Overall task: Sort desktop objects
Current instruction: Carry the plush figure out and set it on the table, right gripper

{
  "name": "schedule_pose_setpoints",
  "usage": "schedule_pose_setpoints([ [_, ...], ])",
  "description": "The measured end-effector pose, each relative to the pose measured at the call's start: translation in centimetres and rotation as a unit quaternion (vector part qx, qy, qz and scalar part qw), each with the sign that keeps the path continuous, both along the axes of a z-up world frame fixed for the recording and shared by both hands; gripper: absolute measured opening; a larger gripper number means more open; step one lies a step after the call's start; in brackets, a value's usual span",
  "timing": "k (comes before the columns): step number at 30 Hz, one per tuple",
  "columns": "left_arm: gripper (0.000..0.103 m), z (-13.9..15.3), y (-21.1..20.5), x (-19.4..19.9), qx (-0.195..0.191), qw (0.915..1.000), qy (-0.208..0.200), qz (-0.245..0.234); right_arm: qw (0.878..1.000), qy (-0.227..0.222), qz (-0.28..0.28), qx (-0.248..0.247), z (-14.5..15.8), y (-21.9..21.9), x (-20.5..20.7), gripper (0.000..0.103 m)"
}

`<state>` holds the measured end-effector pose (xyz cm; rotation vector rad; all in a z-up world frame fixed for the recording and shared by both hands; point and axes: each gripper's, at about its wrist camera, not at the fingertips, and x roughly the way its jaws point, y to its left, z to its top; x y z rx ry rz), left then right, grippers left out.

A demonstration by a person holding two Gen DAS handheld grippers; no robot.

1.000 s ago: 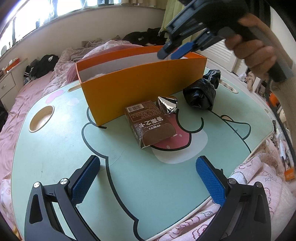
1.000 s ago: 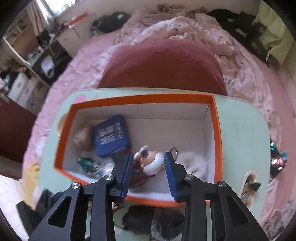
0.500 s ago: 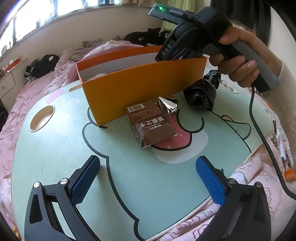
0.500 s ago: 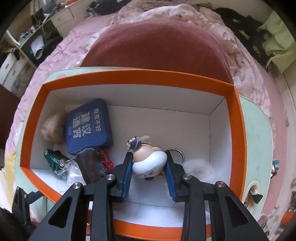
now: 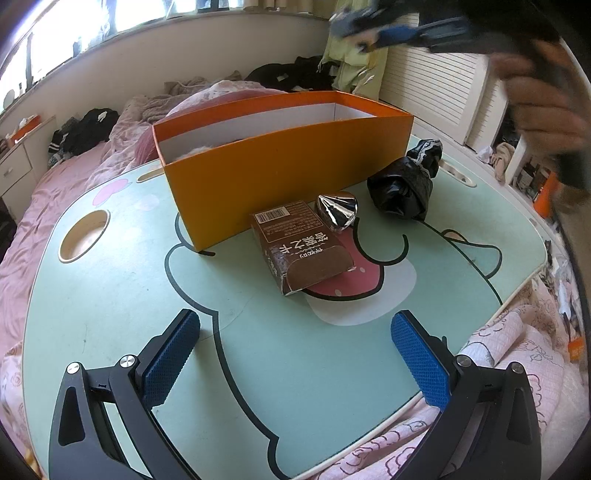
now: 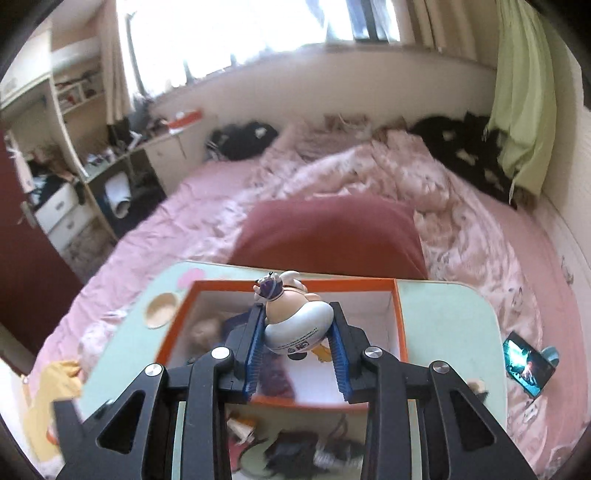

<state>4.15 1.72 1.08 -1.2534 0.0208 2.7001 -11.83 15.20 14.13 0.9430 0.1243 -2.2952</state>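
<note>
My right gripper (image 6: 297, 343) is shut on a small cartoon figurine (image 6: 293, 319) and holds it high above the orange box (image 6: 400, 321). The right gripper also shows blurred at the top of the left wrist view (image 5: 399, 31). The orange box (image 5: 288, 162) stands on the mint lap table (image 5: 110, 295). In front of it lie a brown carton (image 5: 301, 247), a silver foil cone (image 5: 338, 210) and a black bundle (image 5: 406, 184). My left gripper (image 5: 295, 358) is open and empty above the table's near part.
The box holds several items, blurred, among them a fluffy tan ball (image 6: 203, 332). A round cup hole (image 5: 85, 236) sits at the table's left. Pink bedding (image 5: 55, 173) surrounds the table. A phone (image 6: 528, 365) lies to the right.
My right gripper has lifted out of the orange box with the figurine still held and tilted up toward the room. The left gripper has not moved.
</note>
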Motion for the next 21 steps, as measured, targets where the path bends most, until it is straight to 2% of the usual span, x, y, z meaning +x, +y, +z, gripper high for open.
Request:
schedule_pose_setpoints([
  [2,0.103,0.1,0.0,0.0,0.0,1.0,0.0,0.0,1.0,-0.003,0.006,-0.007,-0.1,0.6,1.6,0.031],
  [5,0.103,0.1,0.0,0.0,0.0,1.0,0.0,0.0,0.999,-0.028,0.024,-0.015,-1.9,1.2,3.0,0.032],
  [11,0.103,0.0,-0.1,0.0,0.0,1.0,0.0,-0.001,0.997,-0.061,0.032,0.026,-7.0,0.2,4.5,0.032],
  [17,0.103,0.0,-0.1,0.1,0.0,1.0,0.0,-0.001,0.998,-0.03,0.015,0.045,-8.5,-0.2,5.3,0.034],
  [18,0.103,0.0,-0.1,0.1,0.0,1.0,0.0,-0.001,0.999,-0.025,0.013,0.039,-8.4,0.2,5.3,0.043],
  [19,0.103,0.0,-0.1,0.0,0.0,1.0,0.0,-0.001,0.999,-0.02,0.012,0.03,-8.2,0.5,5.6,0.059],
  [21,0.103,0.0,-0.1,0.1,0.0,1.0,0.0,-0.001,1.0,-0.007,0.01,0.015,-7.9,1.3,6.5,0.079],
])
